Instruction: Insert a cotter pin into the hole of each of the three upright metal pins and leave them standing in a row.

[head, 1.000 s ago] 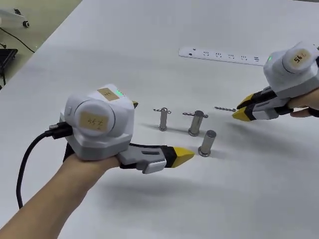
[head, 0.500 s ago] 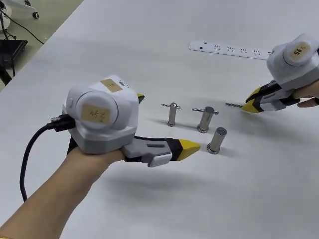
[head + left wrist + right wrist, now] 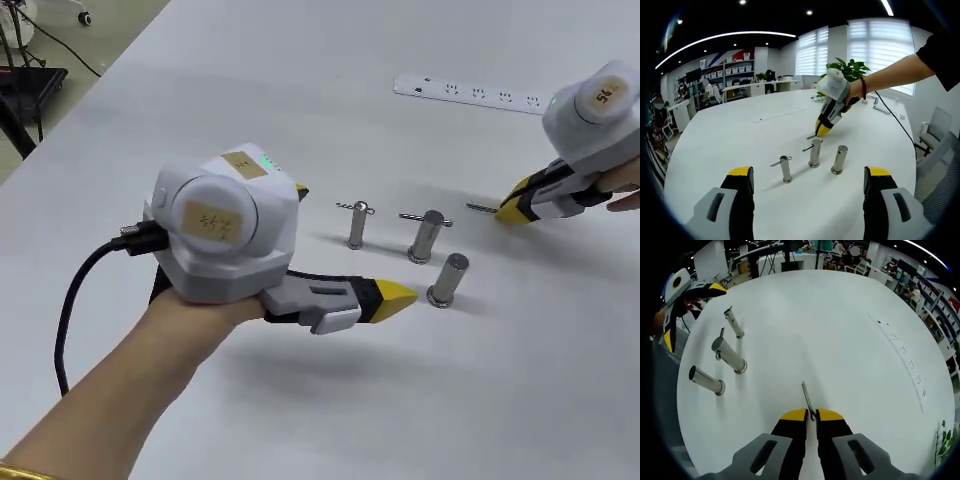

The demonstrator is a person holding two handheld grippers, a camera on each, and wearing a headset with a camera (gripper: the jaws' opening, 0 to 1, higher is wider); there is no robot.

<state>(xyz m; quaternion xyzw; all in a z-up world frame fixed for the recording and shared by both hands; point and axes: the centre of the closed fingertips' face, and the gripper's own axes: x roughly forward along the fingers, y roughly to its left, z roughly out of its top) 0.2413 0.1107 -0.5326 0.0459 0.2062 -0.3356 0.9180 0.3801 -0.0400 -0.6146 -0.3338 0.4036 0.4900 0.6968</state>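
Three upright metal pins stand on the white table. The far pin (image 3: 357, 225) and the middle pin (image 3: 428, 236) each carry a cotter pin through the top. The near pin (image 3: 447, 279) has a bare top. My right gripper (image 3: 512, 212) is shut on a loose cotter pin (image 3: 481, 208), which points at the pins from the right, a short way off. The right gripper view shows the cotter pin (image 3: 806, 399) sticking out ahead of the shut right gripper (image 3: 811, 415). My left gripper (image 3: 808, 176) is open, facing the three pins (image 3: 814, 152), with nothing between its fingers (image 3: 385, 296).
A white power strip (image 3: 470, 92) lies at the back of the table, behind the right gripper. A black cable (image 3: 80, 300) trails from the left gripper toward the table's left edge. Office desks and chairs stand beyond the table.
The head camera has shifted, moving the whole picture right. The right gripper, still holding the cotter pin, sits slightly farther from the pins. The left gripper stays open.
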